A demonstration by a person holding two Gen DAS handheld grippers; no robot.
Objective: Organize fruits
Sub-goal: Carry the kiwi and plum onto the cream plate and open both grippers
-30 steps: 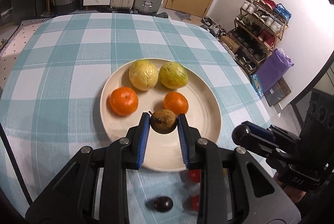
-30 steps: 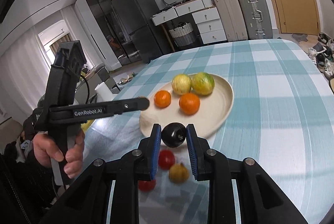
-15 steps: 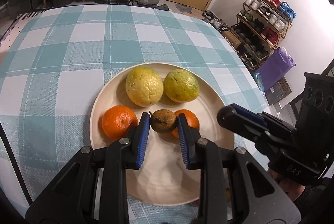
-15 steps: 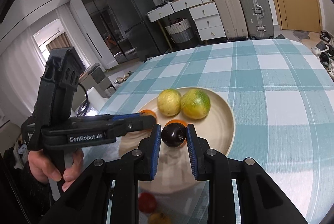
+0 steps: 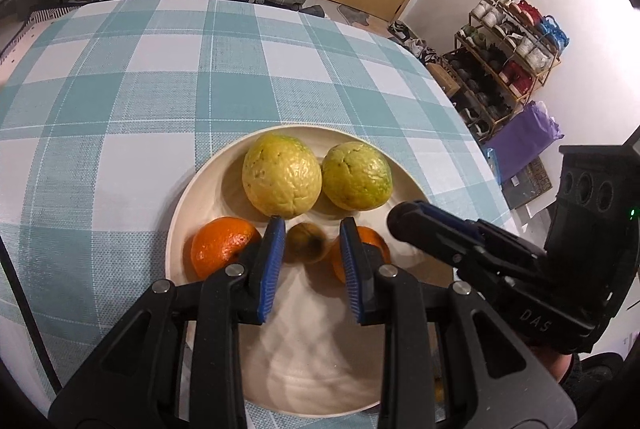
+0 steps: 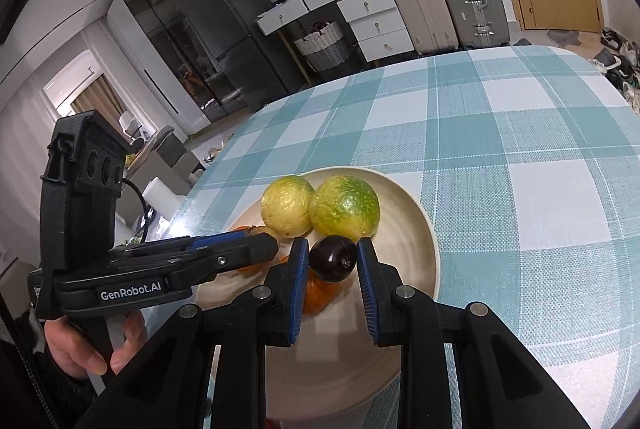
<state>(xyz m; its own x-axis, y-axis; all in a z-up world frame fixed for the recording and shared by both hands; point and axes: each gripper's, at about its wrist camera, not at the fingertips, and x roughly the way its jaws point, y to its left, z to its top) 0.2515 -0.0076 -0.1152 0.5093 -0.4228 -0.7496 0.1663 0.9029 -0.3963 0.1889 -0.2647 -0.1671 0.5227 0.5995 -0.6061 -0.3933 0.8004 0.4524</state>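
Step in hand: placing. The left gripper [image 5: 312, 261] pinches a brown fruit [image 5: 306, 243] and the right gripper [image 6: 333, 279] pinches a dark fruit [image 6: 333, 258], both above the plate [image 5: 200, 185]. The next move calls for lowering each into a bare spot, then releasing. The plate holds two guavas [image 5: 282, 180] and two oranges [image 5: 222, 249] (one partly hidden).

The left tongs [image 5: 312, 253] gripped a small brown fruit [image 5: 306, 243] above the cream plate [image 5: 180, 213], between two oranges [image 5: 222, 249]. Two yellow-green guavas [image 5: 282, 179] lay touching toward the plate's far rim. The right tongs [image 5: 404, 221] reached over its right side.
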